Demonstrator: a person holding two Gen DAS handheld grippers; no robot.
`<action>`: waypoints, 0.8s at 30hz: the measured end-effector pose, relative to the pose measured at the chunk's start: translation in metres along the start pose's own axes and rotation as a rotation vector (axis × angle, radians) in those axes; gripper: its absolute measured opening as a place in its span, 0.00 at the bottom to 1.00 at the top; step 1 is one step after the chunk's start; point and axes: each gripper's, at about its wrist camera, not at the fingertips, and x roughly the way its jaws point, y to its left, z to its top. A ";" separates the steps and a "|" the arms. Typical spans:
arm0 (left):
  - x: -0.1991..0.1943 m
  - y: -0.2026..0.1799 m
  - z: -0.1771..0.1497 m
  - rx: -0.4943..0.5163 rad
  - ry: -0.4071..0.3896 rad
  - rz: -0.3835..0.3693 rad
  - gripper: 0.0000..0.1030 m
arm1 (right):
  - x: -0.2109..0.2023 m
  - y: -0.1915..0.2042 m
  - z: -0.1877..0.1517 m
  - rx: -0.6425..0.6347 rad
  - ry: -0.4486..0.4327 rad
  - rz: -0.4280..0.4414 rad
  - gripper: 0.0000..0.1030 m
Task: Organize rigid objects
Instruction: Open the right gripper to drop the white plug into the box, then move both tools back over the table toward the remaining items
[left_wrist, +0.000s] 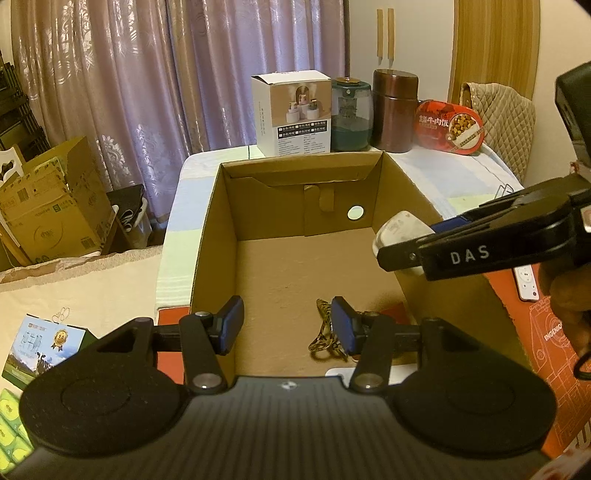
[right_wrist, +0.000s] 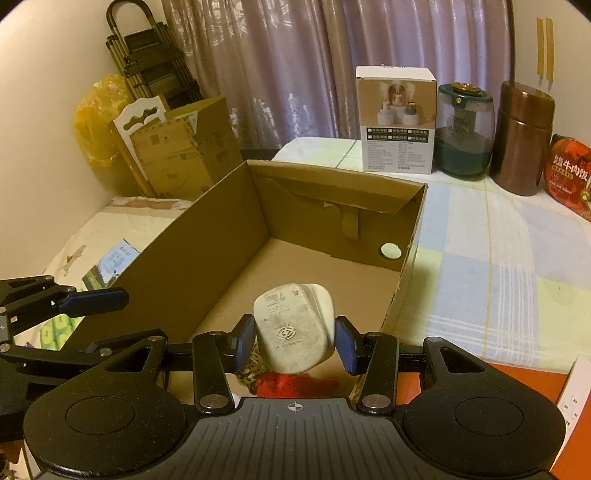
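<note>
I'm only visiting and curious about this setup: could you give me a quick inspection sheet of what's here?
Surface: checked cloth over the table.
Job's things: white plug; open cardboard box holding a patterned cord.
Clutter: white carton, green jar, brown canister, red food tub.
Grippers: right claw shut on the plug; left claw open, holding nothing.
Cables: nothing seen.
Surroundings: curtain, stacked boxes.

Both wrist views look close and downward into the open cardboard box (left_wrist: 295, 258) (right_wrist: 295, 258), facing the curtains (left_wrist: 147, 74) (right_wrist: 277, 66); the left view sits nearer the box's near end.
</note>
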 end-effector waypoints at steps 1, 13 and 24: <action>0.000 0.000 0.000 -0.002 -0.001 0.001 0.46 | 0.001 -0.001 0.001 -0.003 0.000 -0.004 0.42; -0.007 0.000 -0.003 -0.026 -0.010 0.001 0.46 | -0.009 -0.007 0.011 0.000 -0.053 0.004 0.54; -0.038 -0.015 0.001 -0.075 -0.031 0.014 0.46 | -0.076 -0.014 -0.018 0.053 -0.103 0.006 0.57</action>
